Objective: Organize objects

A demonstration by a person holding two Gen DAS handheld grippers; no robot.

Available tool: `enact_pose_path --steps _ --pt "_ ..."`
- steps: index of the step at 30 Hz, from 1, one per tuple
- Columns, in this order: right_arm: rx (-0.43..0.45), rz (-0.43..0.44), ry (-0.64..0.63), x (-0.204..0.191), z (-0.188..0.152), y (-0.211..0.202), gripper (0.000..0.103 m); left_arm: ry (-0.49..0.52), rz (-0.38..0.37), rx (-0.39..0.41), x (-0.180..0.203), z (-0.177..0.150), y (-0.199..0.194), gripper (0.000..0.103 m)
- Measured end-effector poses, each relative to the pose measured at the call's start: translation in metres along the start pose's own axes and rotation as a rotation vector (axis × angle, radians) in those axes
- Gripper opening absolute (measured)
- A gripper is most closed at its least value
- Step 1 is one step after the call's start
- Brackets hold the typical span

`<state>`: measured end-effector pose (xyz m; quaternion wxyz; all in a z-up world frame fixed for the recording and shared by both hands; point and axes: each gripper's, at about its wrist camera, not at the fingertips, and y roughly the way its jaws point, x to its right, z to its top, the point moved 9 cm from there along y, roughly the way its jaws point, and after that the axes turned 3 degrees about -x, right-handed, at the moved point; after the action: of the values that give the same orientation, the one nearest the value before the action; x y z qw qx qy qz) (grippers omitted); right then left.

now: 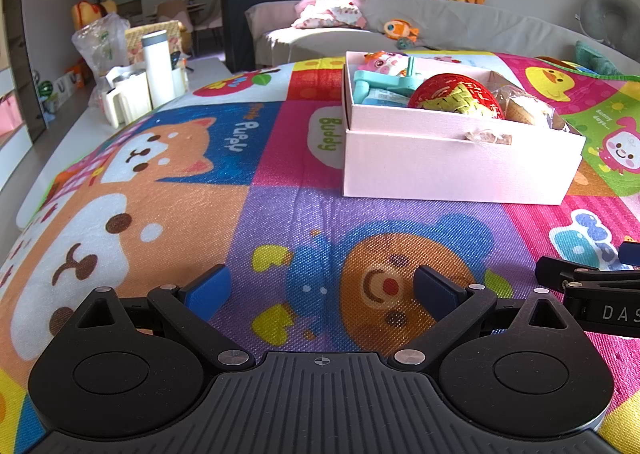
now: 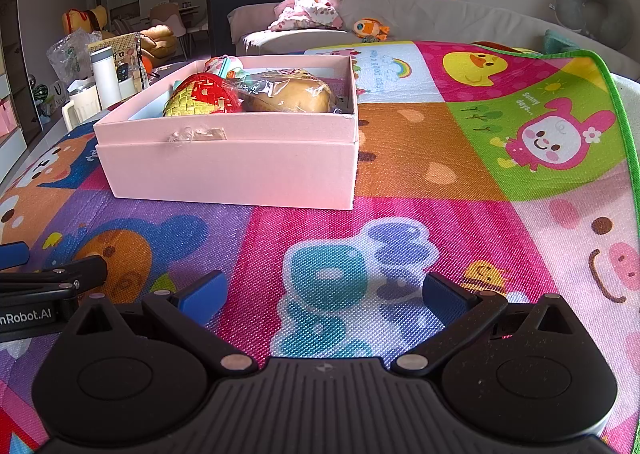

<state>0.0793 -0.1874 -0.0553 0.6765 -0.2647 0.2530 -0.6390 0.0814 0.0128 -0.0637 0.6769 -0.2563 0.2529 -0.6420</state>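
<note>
A pink box (image 1: 448,165) stands on the cartoon play mat (image 1: 224,213), ahead and right of my left gripper (image 1: 322,288). It holds a red and yellow woven pouch (image 1: 454,95), a wrapped bun (image 1: 528,109), a teal toy (image 1: 380,83) and a pink plush (image 1: 386,61). In the right wrist view the box (image 2: 240,169) is ahead and left, with the pouch (image 2: 200,99) and the bun (image 2: 296,95) inside. My right gripper (image 2: 324,294) is open and empty above the mat (image 2: 440,181). My left gripper is open and empty too.
A white bottle (image 1: 159,67) and white jugs (image 1: 124,99) stand off the mat at the far left. A grey sofa (image 1: 460,25) with plush toys lies behind. The mat's green edge (image 2: 624,125) runs along the right. The right gripper's side (image 1: 592,294) shows beside the left.
</note>
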Motion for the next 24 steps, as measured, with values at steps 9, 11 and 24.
enact_pose_path --steps 9,11,24 --pt "0.0 0.0 0.0 0.0001 -0.0007 -0.0008 0.103 0.0 0.0 0.0 0.0005 -0.0002 -0.0003 0.101" --pt "0.0 0.0 0.0 0.0001 -0.0007 -0.0008 0.103 0.0 0.0 0.0 0.0008 -0.0003 -0.0005 0.101" --pt "0.0 0.0 0.0 0.0001 -0.0007 -0.0005 0.103 0.002 0.002 0.0 0.001 -0.0003 0.0006 0.101"
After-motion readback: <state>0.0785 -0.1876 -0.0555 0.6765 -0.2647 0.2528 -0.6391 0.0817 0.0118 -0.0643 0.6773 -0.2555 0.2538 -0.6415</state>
